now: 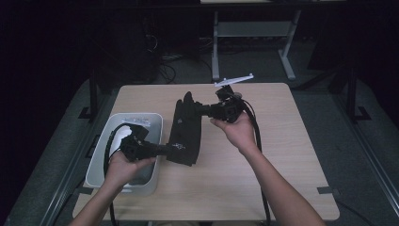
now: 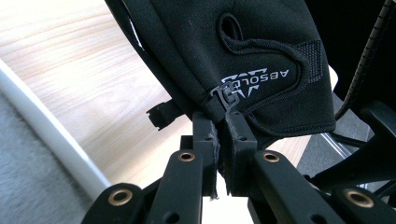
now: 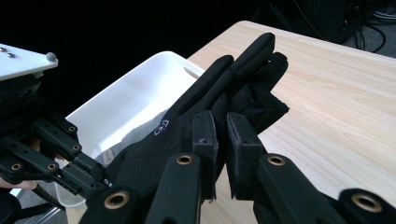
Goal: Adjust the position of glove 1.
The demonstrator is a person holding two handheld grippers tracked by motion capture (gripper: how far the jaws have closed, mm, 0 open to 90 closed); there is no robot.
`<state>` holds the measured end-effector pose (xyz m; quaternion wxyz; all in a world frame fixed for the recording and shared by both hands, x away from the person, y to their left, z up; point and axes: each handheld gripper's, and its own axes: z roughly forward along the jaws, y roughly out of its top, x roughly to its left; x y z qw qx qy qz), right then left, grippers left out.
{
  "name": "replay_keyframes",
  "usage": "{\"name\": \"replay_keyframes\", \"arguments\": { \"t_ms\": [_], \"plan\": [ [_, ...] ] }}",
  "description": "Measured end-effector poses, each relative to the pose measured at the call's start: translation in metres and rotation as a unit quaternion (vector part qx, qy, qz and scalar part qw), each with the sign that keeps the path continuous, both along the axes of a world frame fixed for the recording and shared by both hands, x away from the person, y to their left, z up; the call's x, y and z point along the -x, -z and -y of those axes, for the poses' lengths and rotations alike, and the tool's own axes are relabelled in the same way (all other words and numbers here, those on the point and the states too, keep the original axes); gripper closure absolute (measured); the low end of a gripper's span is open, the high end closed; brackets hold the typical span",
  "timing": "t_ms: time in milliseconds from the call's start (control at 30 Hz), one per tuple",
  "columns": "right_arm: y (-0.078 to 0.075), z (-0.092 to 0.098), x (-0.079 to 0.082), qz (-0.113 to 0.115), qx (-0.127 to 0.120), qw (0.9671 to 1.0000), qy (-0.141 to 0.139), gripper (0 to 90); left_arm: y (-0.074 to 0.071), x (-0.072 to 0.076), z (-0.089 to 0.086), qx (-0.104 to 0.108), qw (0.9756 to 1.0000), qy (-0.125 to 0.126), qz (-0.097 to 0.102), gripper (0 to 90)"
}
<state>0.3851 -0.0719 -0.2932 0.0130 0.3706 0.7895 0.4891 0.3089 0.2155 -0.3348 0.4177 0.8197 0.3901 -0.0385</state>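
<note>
A black glove (image 1: 185,129) hangs stretched over the wooden table (image 1: 273,155) between my two grippers. My left gripper (image 1: 165,149) is shut on the cuff end, beside the zipper pull, as the left gripper view shows (image 2: 223,122) under the glove's white lettering (image 2: 254,79). My right gripper (image 1: 201,110) is shut on the glove near its fingers; in the right gripper view its jaws (image 3: 223,122) pinch the fabric just below the black fingers (image 3: 247,60). The left gripper (image 3: 91,175) also appears there, at the lower left, holding the far end.
A white bin (image 1: 106,141) stands at the table's left edge, under my left hand; its rim (image 3: 135,74) lies just behind the glove. A desk frame (image 1: 254,33) stands beyond the table's far edge. Bare tabletop (image 3: 336,93) extends to the right.
</note>
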Motion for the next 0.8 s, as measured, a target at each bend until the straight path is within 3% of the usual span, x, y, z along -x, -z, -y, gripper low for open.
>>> {"name": "replay_keyframes", "arguments": {
  "t_ms": [800],
  "plan": [
    [-0.004,-0.051,-0.011,-0.001,0.007,0.9996,-0.026,83.0,-0.001,0.005,-0.043,0.002,0.9995,-0.032,-0.005,84.8]
  ]
}}
